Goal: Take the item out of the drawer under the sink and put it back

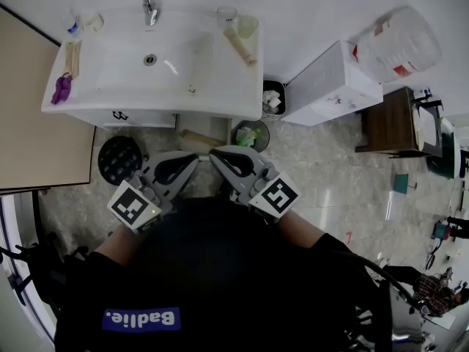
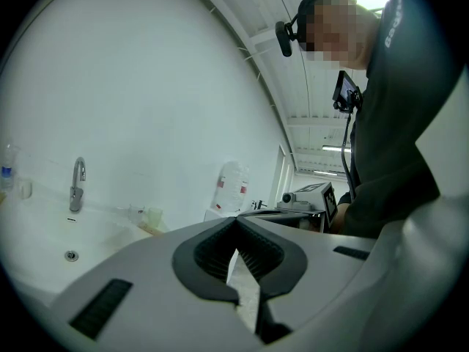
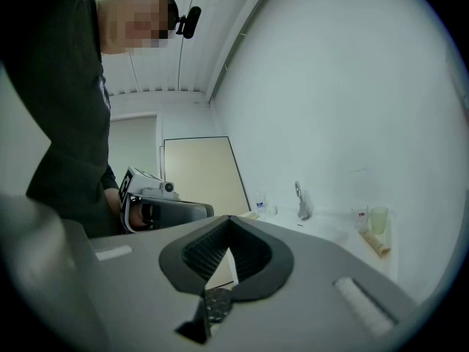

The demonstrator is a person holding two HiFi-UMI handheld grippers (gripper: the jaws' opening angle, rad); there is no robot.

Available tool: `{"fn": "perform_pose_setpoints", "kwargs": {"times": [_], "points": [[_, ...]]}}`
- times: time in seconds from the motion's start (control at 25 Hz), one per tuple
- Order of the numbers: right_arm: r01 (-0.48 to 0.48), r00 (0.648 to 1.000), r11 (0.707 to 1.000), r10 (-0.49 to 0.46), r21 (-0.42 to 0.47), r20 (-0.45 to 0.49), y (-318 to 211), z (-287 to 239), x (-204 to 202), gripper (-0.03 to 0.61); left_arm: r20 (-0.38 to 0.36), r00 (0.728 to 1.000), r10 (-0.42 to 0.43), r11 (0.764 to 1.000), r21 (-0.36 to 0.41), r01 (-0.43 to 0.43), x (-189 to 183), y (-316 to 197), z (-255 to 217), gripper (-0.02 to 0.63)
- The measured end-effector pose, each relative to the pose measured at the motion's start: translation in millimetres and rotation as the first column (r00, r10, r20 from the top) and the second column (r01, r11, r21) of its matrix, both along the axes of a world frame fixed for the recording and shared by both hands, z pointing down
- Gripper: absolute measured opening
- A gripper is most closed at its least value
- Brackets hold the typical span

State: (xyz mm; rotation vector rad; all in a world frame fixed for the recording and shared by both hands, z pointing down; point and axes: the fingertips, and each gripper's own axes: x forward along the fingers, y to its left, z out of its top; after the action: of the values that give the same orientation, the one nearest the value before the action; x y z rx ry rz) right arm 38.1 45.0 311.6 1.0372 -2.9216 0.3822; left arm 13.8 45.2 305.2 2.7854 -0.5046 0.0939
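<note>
Blue patch (image 1: 141,319) with white lettering, on the person's dark top (image 1: 220,270), upside down in the head view; wording not read off.

Square black-and-white coded marker (image 1: 134,206) on the left tool (image 1: 193,160); another (image 1: 275,196) on the right tool (image 1: 214,154). Neither shows letters.

Red labels (image 1: 400,70) on the white container (image 1: 399,42); print too small to read.

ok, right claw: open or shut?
Shut: in the right gripper view the right claw has its jaws meeting at the tips, with nothing between them.
</note>
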Motion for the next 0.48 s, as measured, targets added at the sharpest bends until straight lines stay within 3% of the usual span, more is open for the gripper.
{"fn": "perform_pose_setpoints", "kwargs": {"times": [0.48], "points": [[0.003, 1.000, 1.000, -0.003, -0.002, -0.006, 3.0, 3.0, -4.2, 0.002, 0.000, 1.000, -0.008, 1.000, 0.005, 0.008, -4.3, 5.2, 0.0, 0.005]]}}
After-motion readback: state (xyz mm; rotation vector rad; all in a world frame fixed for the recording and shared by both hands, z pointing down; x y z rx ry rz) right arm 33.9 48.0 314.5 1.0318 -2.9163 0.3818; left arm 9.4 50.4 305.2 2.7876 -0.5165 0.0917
